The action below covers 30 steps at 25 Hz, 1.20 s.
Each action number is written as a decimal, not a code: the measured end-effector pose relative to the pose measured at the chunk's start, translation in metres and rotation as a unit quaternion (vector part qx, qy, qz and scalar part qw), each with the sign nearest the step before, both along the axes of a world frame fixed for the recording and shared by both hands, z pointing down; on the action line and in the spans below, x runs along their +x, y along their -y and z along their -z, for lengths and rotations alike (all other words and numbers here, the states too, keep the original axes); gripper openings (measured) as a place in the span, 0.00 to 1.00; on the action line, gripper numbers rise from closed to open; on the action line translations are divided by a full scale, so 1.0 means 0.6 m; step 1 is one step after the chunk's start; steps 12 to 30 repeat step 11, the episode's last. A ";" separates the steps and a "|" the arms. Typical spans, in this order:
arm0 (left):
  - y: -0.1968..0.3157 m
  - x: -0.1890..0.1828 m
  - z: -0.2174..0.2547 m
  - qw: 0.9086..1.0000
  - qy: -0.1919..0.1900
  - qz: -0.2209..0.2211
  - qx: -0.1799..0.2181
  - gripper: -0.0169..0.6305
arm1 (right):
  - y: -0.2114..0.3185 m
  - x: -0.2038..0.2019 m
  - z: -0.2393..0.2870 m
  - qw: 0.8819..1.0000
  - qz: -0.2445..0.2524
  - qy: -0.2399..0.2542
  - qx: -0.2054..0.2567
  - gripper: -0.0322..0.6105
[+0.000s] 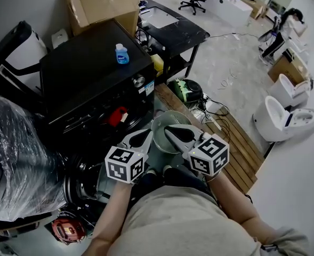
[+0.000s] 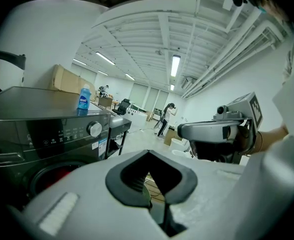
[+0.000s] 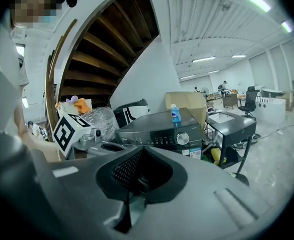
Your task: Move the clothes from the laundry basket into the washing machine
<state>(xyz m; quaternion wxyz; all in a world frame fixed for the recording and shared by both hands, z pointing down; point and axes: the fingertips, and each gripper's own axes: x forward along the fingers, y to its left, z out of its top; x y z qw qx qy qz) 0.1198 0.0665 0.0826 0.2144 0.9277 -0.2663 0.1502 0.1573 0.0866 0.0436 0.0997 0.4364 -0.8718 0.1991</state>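
A black front-loading washing machine [image 1: 93, 73] stands ahead and to the left, and something red [image 1: 117, 116] shows in its door opening. A round grey-green basket [image 1: 164, 122] sits on the floor right of the door; what it holds is hidden by my grippers. My left gripper [image 1: 145, 135] and right gripper [image 1: 168, 130] hover side by side over the basket's rim, both shut and empty. In the left gripper view the shut gripper [image 2: 147, 156] points past the machine [image 2: 47, 129]. The right gripper view shows the shut gripper [image 3: 142, 151] facing the machine [image 3: 161, 131].
A blue bottle [image 1: 121, 53] stands on the machine's top. Behind are a cardboard box [image 1: 101, 4] and a black cart [image 1: 172, 28]. A plastic-wrapped bundle [image 1: 18, 159] crowds the left. A wooden pallet [image 1: 236, 143] and white toilets [image 1: 282, 116] lie to the right.
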 end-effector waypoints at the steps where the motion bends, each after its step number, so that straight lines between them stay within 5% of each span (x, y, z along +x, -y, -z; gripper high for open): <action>1: -0.001 0.003 0.000 1.000 -0.001 -0.001 -0.001 0.03 | 0.000 0.002 -0.001 1.000 -0.001 -0.004 0.000 0.09; 30: -0.010 0.021 -0.011 1.000 0.002 -0.016 -0.011 0.03 | -0.008 0.003 -0.034 1.000 0.003 0.001 -0.026 0.09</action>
